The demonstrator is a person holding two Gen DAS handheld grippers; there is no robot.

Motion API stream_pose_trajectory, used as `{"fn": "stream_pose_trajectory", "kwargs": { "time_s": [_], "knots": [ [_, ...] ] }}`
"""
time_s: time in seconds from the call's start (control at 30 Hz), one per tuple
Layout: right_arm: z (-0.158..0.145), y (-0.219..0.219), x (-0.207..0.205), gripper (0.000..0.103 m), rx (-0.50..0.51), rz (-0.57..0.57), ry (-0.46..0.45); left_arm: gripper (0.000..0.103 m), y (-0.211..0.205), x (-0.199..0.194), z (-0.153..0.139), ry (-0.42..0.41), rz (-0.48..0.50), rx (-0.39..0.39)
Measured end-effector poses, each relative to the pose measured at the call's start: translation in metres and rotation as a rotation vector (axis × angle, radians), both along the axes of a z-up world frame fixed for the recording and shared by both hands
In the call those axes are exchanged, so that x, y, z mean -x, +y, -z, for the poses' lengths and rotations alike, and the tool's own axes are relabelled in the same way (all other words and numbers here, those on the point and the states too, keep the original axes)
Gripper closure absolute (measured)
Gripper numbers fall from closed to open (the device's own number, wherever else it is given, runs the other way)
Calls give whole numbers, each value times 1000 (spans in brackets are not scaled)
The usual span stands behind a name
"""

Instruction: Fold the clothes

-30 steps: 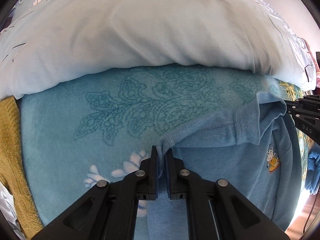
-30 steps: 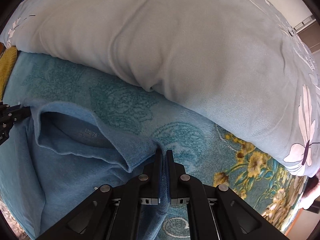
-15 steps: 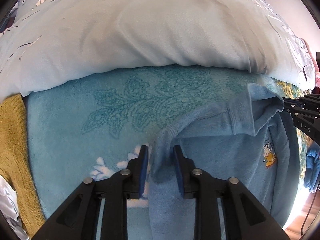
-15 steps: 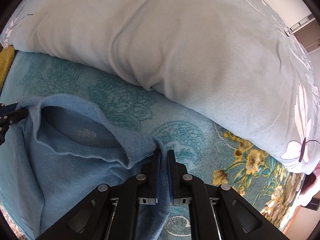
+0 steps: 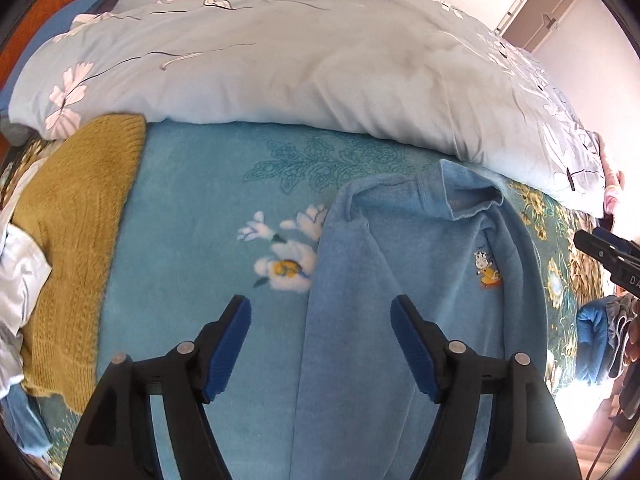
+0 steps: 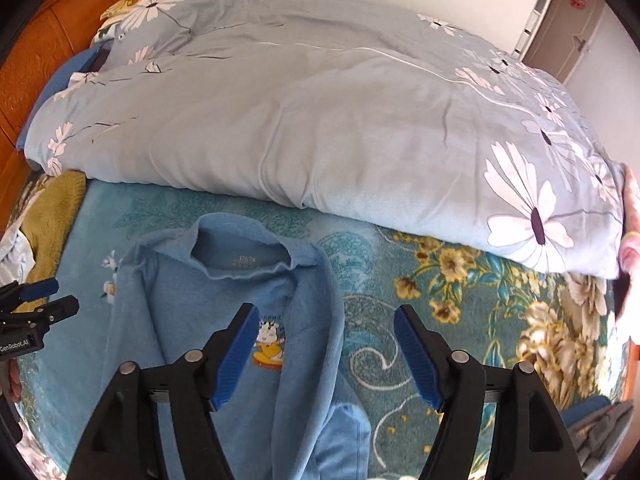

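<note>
**Soft fleece top laid out, both grippers free**

Bedding fills the scene: a teal floral plush blanket (image 5: 192,248) lies under a small light-blue fleece top with a cartoon chest patch (image 6: 224,320), which rests flat just below the grey flowered duvet (image 6: 320,120). Left gripper (image 5: 320,340) and right gripper (image 6: 326,350) hover spread wide, holding nothing. Light, limp, clingy fabric likely; the shoulder seams beside the collar look the surest pinch points.

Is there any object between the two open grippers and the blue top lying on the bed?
Nothing visible is in the way. The blue top lies flat on the teal blanket, directly ahead of the left gripper and the right gripper, both open.
</note>
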State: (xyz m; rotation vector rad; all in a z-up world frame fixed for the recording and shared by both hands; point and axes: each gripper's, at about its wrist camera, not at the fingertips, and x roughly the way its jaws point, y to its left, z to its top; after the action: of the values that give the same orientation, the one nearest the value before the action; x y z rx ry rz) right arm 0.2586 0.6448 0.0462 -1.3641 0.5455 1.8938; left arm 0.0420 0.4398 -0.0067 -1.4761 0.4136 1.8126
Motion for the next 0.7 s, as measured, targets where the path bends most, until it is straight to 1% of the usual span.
{"fn": "stream_pose_trajectory", "kwargs": {
  "time_s": [0.07, 0.17, 0.23, 0.37, 0.5, 0.57, 0.63, 0.67, 0.7],
  "knots": [
    [2, -21, -17, 22, 14, 33, 9, 29, -20, -11, 2, -11, -29, 6],
    [23, -50, -42, 20, 60, 62, -12, 29, -45, -31, 12, -39, -53, 27],
    [41, -68, -56, 20, 103, 85, -41, 29, -58, -41, 27, -74, -67, 44],
    [76, -95, -78, 20, 184, 130, -91, 29, -73, -58, 54, -127, -66, 93],
    [99, -105, -89, 22, 227, 170, -133, 29, -77, -65, 66, -152, -41, 114],
    [106, -103, -93, 29, 243, 206, -140, 29, -76, -64, 67, -151, -30, 112],
    [109, -100, -97, 48, 261, 236, -136, 29, -74, -63, 67, -149, -23, 108],
    [109, -99, -98, 53, 266, 246, -134, 29, -72, -61, 66, -150, -22, 103],
    [109, -98, -99, 61, 271, 250, -134, 29, -70, -60, 66, -151, -21, 99]
  ]
}}
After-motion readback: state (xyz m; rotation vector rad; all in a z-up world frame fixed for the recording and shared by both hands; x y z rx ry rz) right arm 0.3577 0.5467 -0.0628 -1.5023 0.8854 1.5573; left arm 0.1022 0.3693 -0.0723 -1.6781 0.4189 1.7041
